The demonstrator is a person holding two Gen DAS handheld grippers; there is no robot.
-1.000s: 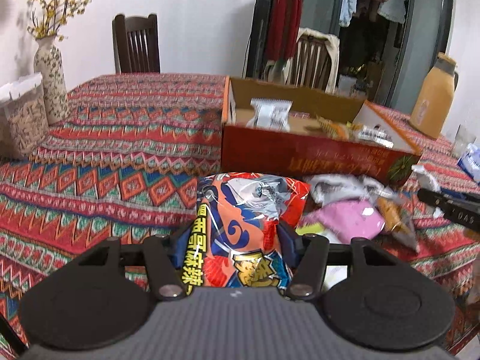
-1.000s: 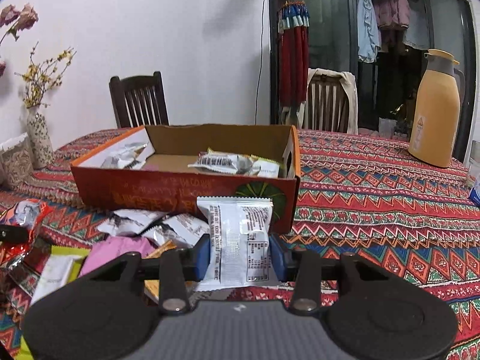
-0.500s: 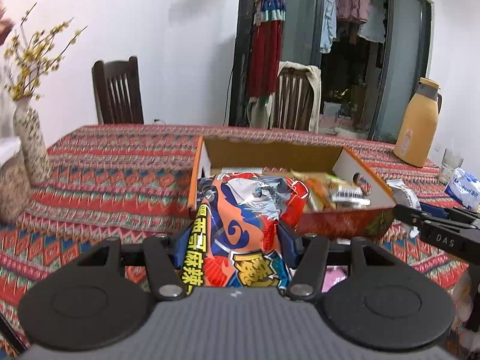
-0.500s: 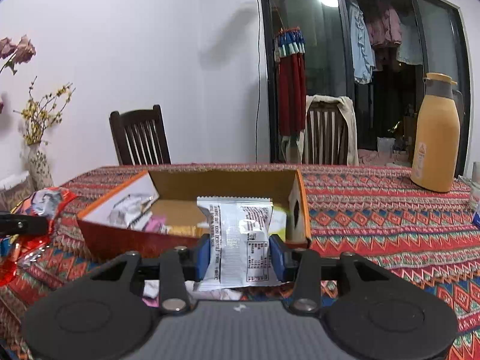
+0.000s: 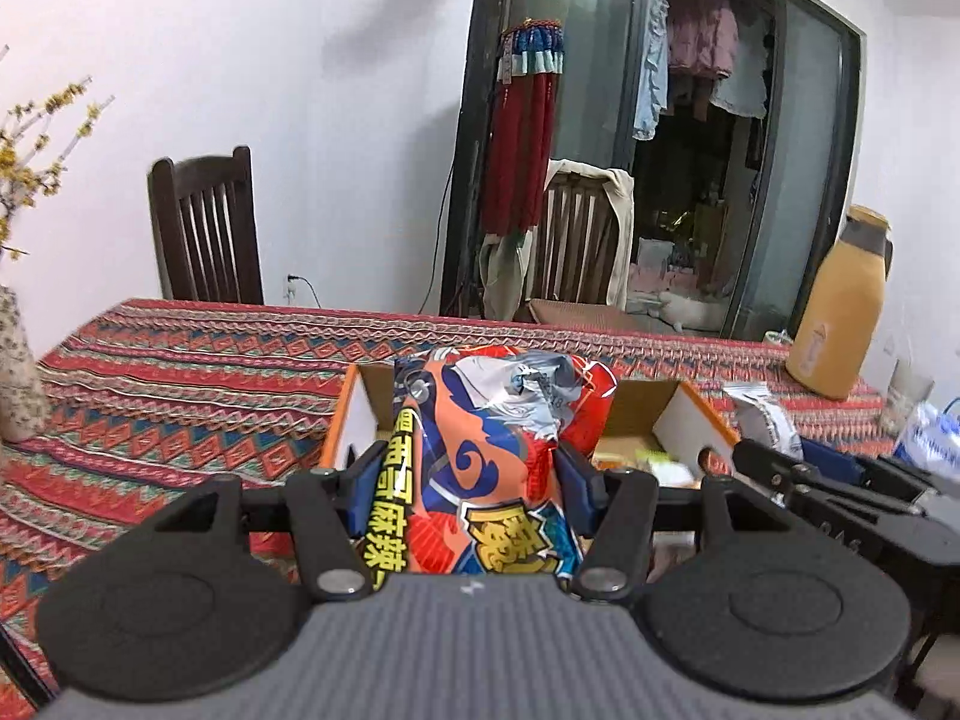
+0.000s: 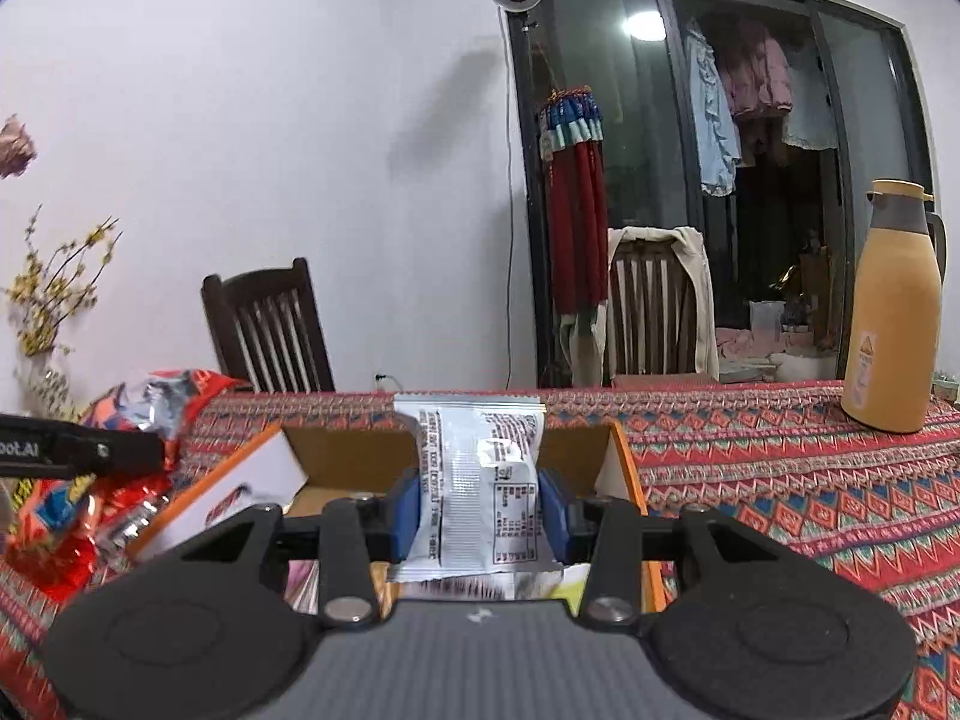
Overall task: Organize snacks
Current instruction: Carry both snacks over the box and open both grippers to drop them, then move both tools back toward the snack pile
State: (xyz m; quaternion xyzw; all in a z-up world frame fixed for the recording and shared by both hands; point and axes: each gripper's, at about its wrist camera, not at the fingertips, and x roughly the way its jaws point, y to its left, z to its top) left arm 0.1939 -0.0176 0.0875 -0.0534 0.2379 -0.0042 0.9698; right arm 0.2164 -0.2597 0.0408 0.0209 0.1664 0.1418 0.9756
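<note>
Snacks in transit: your left gripper [image 5: 471,474] is clamped on a red and orange chip bag [image 5: 480,450], your right gripper [image 6: 478,498] on a white wrapped snack [image 6: 480,480], each packet standing up between its jaws. The cardboard box [image 6: 624,480] lies just ahead of and below both. Next, likely, carry each over the opening, then release.
</note>
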